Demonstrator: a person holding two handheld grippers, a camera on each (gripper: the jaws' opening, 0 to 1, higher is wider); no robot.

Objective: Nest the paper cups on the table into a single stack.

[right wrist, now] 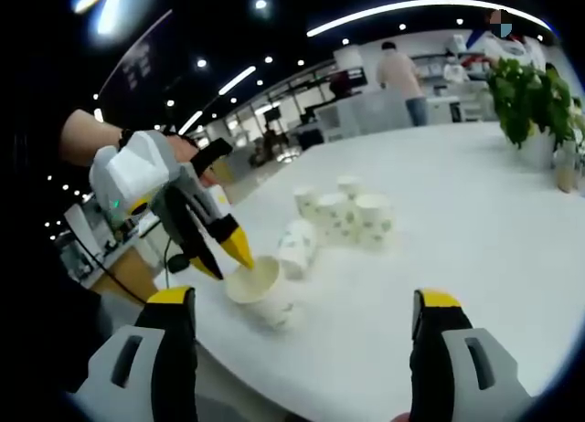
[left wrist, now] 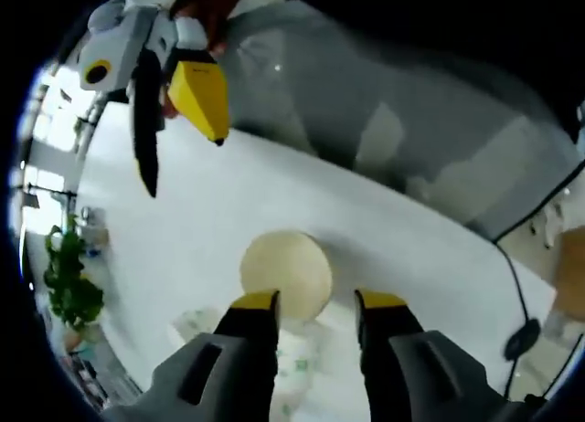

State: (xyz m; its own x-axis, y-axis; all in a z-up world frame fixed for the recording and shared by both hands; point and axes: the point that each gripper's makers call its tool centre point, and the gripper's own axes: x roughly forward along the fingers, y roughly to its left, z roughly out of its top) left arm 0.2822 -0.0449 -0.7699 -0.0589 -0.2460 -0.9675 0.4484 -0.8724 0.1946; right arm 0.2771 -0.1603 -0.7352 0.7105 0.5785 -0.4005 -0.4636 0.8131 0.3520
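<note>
- Left tongs we see pinching the rim of a paper cup on the white worktop.
- Right tongs gape wide, empty.
- Other cups cluster just beyond, one toppled.

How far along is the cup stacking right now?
Barely started. No stack is visible yet. The left tongs grip the rim of one paper cup; the right tongs are open. A tipped cup and four upright cups remain on the table.

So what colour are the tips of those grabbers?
Yellow fingertips on black jaws, clearest in the right gripper view.
</note>
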